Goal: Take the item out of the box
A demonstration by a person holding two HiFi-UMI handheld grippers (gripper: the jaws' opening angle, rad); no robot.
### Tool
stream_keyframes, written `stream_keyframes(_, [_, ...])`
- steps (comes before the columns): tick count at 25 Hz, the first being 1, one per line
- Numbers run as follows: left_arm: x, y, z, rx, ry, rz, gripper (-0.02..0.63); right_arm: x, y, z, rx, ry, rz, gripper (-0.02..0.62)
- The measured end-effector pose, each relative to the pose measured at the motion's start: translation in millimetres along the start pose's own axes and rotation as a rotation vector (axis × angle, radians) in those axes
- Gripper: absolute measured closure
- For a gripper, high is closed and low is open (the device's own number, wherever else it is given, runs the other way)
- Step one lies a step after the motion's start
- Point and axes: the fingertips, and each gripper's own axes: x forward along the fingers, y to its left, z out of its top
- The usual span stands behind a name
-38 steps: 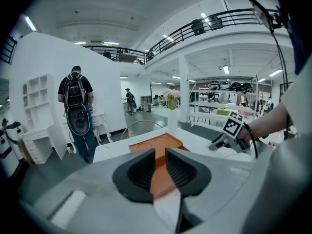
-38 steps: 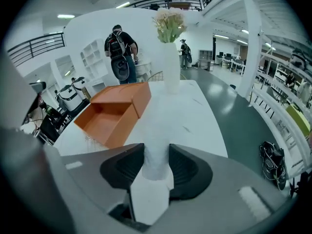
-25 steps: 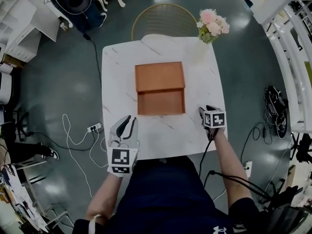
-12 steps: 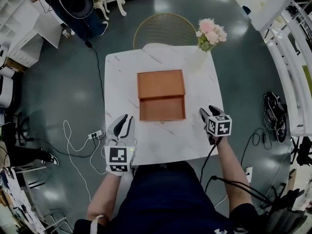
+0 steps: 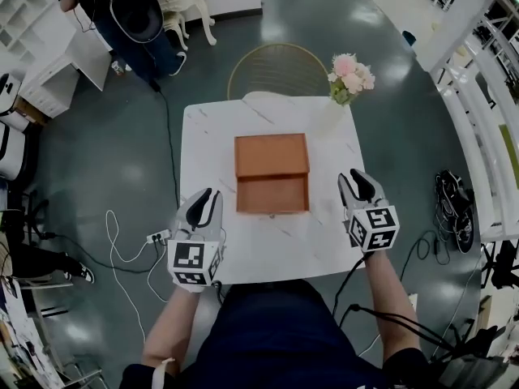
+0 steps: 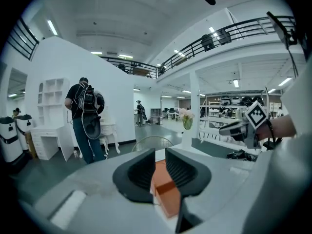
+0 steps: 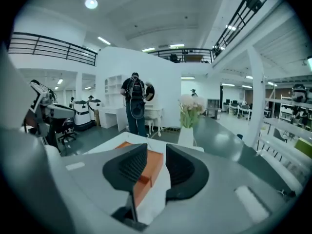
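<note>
An orange-brown box (image 5: 272, 173) sits mid-table on the white marble table (image 5: 324, 241), lid down, so nothing inside it shows. My left gripper (image 5: 207, 201) hovers over the table's front left, short of the box. Its jaws stand a narrow gap apart with nothing between them, and the left gripper view (image 6: 160, 160) shows the box (image 6: 168, 199) through that gap. My right gripper (image 5: 357, 183) hangs to the right of the box's front corner. Its jaws are closing, with only air between them. The box (image 7: 146, 177) lies beyond the right gripper (image 7: 156, 155), apart from it.
A white vase of pink flowers (image 5: 349, 59) stands on the table's far right corner. A gold wire chair (image 5: 276, 63) is tucked in behind the table. A person (image 5: 130, 6) stands far left by white furniture. Cables (image 5: 130, 229) trail on the floor at left.
The right gripper has risen toward the camera and drifted right of the box. The left gripper has edged forward along the table's left front. The box has not moved.
</note>
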Motion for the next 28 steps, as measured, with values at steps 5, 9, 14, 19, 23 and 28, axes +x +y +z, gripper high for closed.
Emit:
stream_keyframes(5, [-7.2, 9.5, 39.9, 0.034, -0.083, 0.018, 0.534, -18.0, 30.6, 72.3, -0.05, -0.162, 0.049, 0.502])
stream_keyframes(9, [-17.7, 12.6, 77.0, 0.067, -0.165, 0.03, 0.534, -34.7, 53.3, 119.4, -0.079, -0.278, 0.075, 0.531])
stream_keyframes(14, [-39.1, 12.4, 120.9, 0.095, -0.266, 0.04, 0.534, -53.2, 83.3, 163.6, -0.134, -0.389, 0.11, 0.551])
stream_keyframes(19, [-62.2, 2.2, 159.0, 0.087, -0.36, 0.045, 0.554, -73.3, 107.9, 197.4, -0.193, -0.492, 0.123, 0.588])
stream_keyframes(23, [-79.5, -2.4, 181.6, 0.05, -0.453, 0.05, 0.604, -85.5, 122.1, 210.3, -0.209, -0.561, 0.146, 0.592])
stream_keyframes(28, [-94.2, -4.8, 188.7, 0.055, -0.487, 0.06, 0.604, -96.2, 132.2, 219.5, -0.198, -0.601, 0.157, 0.594])
